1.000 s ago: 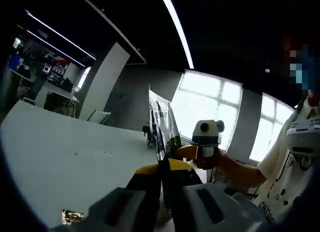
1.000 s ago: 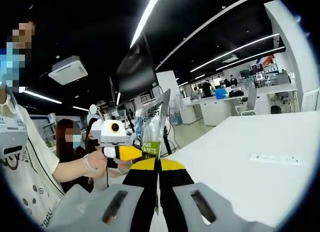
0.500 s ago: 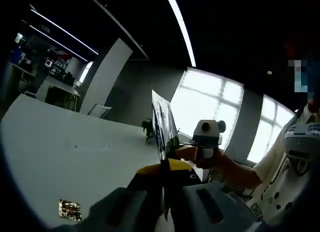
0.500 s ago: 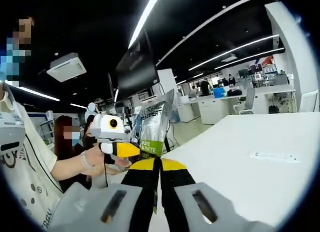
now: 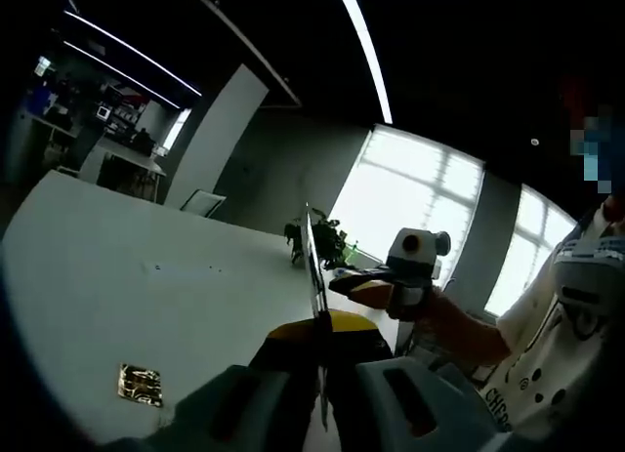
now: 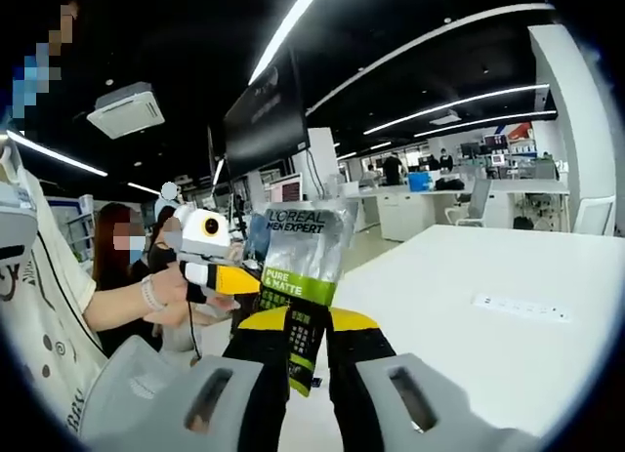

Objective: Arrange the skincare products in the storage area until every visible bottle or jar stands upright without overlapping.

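Because it is a flat, flexible sachet rather than a bottle, the L'Oréal Men Expert packet (image 6: 305, 267) looks light, thin and floppy to us, with a glossy film that could slide between pads and crease if squeezed hard. We judge the sealed lower edge the best place to take it, since the seam is stiffer than the filled middle, and that is where it is held now: raised in the air above the white table (image 6: 508, 296), not resting on anything.

Our right gripper (image 6: 305, 340) has its jaws pressed together on the bottom of the packet, so it stands up between the yellow-tipped fingers. In the left gripper view the same packet (image 5: 314, 276) shows nearly edge-on as a thin blade, and our left gripper (image 5: 320, 345) is likewise pinched on its lower edge, so both tongs grip it together. Such a limp thing will not stand by itself, we think; it would need leaning or laying flat.

From the right gripper view we read the printed face, with the green "Pure & Matte" band, and see the left gripper (image 6: 220, 276) coming in beside it. The left gripper view gives us a small gold foil sachet (image 5: 142, 385) lying flat on the table (image 5: 117, 296), and the right gripper (image 5: 391, 281) against bright windows.
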Motion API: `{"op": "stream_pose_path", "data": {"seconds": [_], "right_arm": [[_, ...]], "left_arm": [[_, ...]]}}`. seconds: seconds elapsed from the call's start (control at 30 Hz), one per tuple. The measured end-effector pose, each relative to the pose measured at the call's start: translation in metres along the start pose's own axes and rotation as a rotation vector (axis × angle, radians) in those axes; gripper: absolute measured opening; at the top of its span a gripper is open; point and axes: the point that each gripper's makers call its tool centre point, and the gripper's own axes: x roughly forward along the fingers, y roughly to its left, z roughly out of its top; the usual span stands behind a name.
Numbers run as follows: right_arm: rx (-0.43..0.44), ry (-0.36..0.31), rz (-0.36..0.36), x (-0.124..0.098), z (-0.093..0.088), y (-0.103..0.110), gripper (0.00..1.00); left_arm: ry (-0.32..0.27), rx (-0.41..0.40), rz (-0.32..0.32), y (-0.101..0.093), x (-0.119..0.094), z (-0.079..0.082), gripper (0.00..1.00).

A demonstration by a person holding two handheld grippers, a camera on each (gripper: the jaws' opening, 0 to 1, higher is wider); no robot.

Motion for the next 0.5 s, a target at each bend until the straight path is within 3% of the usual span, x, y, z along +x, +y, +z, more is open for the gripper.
{"op": "stream_pose_path", "data": {"seconds": [0.4,0.5], "right_arm": [[-0.024,0.078,0.038,0.004,-0.022,0.018,0.22],[-0.042,0.107,0.039,0.005,-0.030,0.021,0.24]], "left_arm": [[0.068,-0.107,0.068,0.027,-0.004,-0.042,0.00],[0.106,-0.112,0.090,0.025,-0.004,-0.055,0.00]]}}
